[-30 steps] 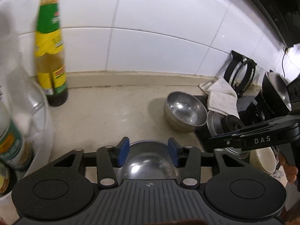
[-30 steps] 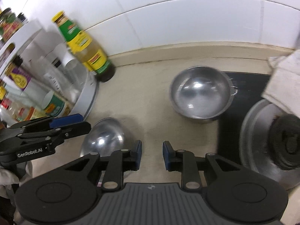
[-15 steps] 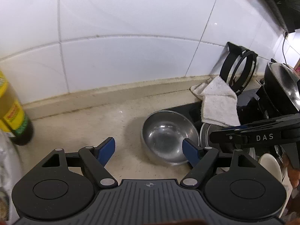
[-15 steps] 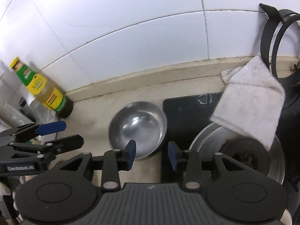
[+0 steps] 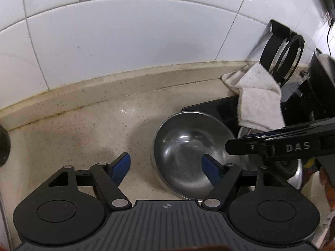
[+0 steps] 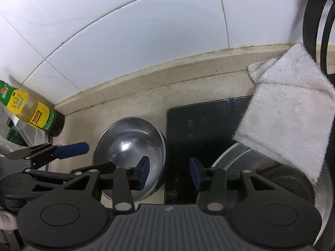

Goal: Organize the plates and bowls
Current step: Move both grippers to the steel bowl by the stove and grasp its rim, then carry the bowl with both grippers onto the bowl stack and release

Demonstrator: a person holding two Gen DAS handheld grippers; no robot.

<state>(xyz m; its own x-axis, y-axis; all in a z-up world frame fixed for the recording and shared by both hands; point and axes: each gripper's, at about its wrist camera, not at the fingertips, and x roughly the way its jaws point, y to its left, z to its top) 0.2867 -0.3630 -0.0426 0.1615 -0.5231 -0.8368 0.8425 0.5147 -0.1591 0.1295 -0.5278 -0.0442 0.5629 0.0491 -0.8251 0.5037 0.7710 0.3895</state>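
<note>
So your steel bowl is sitting upright on the beige counter, right up against the left edge of the black cooktop.

Your left gripper has its blue pads spread wide and is closing in right now. From its own camera the left rim of the bowl sits between the pads, with the right pad over the bowl's inside and the left pad over bare counter. Nothing is pinched yet; whether either pad touches metal, I can't tell.

Your right gripper is partly apart and opening. Its left pad hangs over the right side of the bowl and its right pad over the cooktop, so the rim is in the gap there too, not clamped.

Stuff only one view gives you: the right camera catches the green-and-yellow sauce bottle leaning by the wall at left, plus the left gripper coming in from the side. The left camera shows the right gripper's arm with "DAS" lettering crossing above the bowl. Both show the white cloth draped over a round metal lid.
</note>
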